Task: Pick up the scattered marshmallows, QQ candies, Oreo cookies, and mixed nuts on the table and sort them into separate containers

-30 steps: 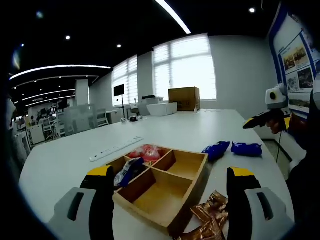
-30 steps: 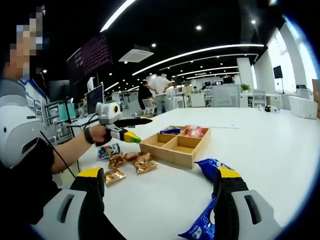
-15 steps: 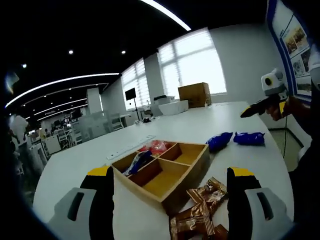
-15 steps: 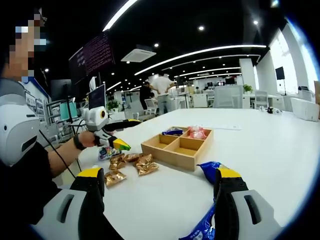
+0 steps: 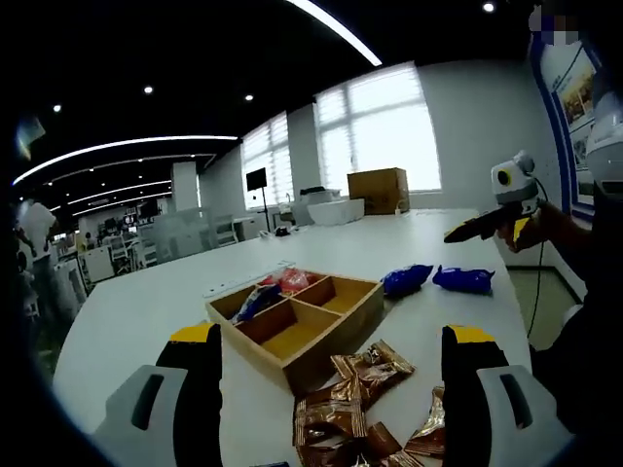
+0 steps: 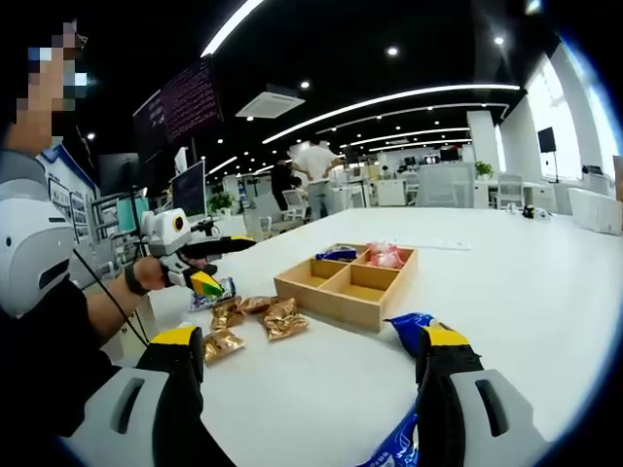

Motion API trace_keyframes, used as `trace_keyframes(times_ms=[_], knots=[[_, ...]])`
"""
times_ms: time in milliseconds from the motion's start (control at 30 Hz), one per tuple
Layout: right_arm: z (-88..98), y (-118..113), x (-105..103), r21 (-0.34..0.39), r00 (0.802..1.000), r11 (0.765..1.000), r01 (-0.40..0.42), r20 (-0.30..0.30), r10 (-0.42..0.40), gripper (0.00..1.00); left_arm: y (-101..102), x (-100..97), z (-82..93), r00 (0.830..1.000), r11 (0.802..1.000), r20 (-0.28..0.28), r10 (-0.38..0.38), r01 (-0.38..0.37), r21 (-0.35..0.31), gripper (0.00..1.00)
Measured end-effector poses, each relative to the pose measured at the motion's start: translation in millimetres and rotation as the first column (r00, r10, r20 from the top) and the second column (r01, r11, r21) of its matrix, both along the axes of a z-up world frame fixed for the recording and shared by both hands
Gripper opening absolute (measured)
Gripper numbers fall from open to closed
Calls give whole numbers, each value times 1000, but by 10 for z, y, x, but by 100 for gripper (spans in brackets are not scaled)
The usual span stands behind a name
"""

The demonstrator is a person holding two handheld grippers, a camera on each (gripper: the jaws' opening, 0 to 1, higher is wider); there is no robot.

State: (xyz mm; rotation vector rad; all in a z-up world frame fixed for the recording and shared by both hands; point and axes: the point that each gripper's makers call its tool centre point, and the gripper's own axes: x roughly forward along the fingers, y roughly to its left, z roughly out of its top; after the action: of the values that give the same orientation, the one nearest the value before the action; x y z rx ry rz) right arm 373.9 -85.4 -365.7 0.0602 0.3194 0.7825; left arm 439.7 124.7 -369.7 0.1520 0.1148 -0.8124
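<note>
Since the earlier frame the left gripper [image 5: 331,341] has pulled back toward the brown packets [image 5: 355,394], which lie near the wooden tray [image 5: 297,321] on the surface [image 6: 506,282]. Its jaws stand wide and empty. Lower squarely over one packet, probably nuts. The right gripper [image 6: 304,341], also wide, hovers over a blue packet [image 6: 404,326].

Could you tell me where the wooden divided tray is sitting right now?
In the left gripper view the wooden divided tray sits on the white table, ahead of the open jaws, with brown snack packets in front of it and two blue packets beyond it to the right.
</note>
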Motion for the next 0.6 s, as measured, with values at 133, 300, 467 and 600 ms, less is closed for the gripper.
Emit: trace_keyframes(times_ms=[133,300,467,600], knots=[[-9,2,11,-1,1000,1000,0,-4,0,86,22,-72,-43,1000,1000,5,9,-9,29,97],[-10,17,14,-3,1000,1000,-4,-5,4,86,36,-160,-72,1000,999,0,14,-14,53,97],[-30,22,12,-4,1000,1000,-5,-9,5,86,38,-234,-37,1000,999,2,12,-12,50,97],[-36,19,10,-4,1000,1000,-4,-10,4,86,51,-260,-25,1000,999,4,18,-18,46,97]])
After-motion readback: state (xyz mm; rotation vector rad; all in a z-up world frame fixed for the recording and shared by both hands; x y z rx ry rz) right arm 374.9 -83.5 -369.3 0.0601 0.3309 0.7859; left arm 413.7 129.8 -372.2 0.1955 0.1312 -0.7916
